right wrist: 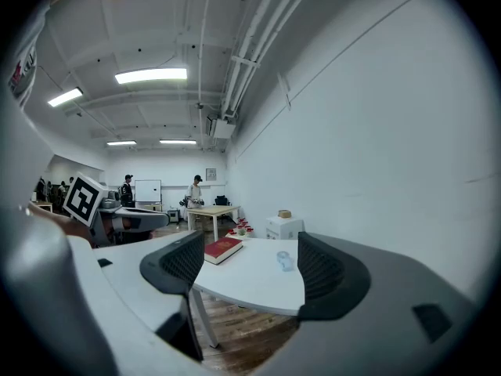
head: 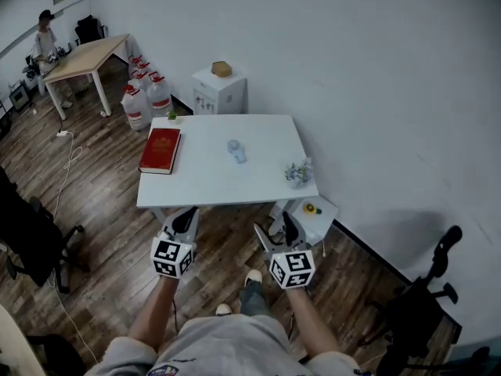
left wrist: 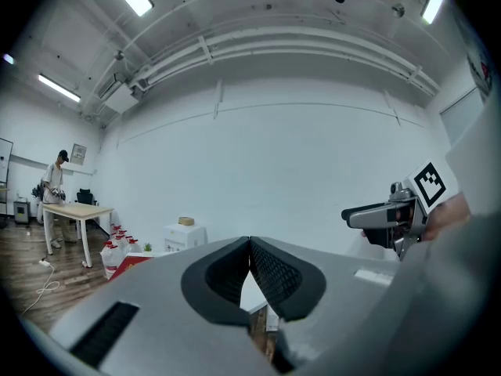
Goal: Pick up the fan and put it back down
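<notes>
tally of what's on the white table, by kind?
Red book: 1
Small fan: 1
Small plants: 2, one at the far-left corner and one at the right edge
Total: 4

Red book on white table

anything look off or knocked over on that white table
Nothing spilled or toppled. The red book seems to hang slightly over the left edge of the white table; the fan sits mid-table and the flowers near the right edge.
</notes>
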`<action>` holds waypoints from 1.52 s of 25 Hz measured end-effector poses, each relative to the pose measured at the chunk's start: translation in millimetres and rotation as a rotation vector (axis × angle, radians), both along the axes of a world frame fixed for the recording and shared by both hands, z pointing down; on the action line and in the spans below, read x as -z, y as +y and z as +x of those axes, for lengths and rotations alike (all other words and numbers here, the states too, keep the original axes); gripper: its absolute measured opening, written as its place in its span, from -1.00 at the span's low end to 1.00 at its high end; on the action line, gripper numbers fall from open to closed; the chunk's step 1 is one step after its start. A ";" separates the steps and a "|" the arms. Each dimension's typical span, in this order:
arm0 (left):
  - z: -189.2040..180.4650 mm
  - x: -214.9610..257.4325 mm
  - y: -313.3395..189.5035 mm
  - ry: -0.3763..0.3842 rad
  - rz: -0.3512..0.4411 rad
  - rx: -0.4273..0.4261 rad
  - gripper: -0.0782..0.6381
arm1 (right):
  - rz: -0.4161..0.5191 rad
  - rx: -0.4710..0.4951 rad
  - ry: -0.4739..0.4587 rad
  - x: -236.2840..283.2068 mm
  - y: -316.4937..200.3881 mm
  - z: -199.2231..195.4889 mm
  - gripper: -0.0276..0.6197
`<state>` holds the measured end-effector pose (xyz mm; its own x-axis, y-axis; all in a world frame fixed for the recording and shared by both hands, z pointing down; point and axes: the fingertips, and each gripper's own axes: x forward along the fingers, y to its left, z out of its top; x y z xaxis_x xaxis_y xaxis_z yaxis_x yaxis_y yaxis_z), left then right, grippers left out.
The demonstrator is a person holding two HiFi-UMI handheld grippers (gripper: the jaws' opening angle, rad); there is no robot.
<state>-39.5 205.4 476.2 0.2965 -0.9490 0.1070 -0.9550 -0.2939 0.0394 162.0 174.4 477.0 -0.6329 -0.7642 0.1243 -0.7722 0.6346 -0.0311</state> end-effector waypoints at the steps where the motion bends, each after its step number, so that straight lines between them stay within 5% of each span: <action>1: -3.9 -2.7 -6.6 0.003 -0.005 0.006 -0.77 | -0.005 0.005 0.005 -3.9 -6.6 -3.2 0.19; 13: -58.2 -23.8 -120.5 -0.027 -0.029 0.076 -0.77 | -0.006 0.065 0.014 -31.4 -144.7 -62.4 0.17; 28: -113.8 -30.1 -372.0 -0.028 -0.037 0.163 -0.77 | -0.023 0.187 0.053 -45.9 -408.0 -144.0 0.17; 38: -142.7 -43.6 -460.6 -0.013 -0.069 0.143 -0.77 | -0.066 0.200 0.096 -66.4 -491.8 -184.2 0.18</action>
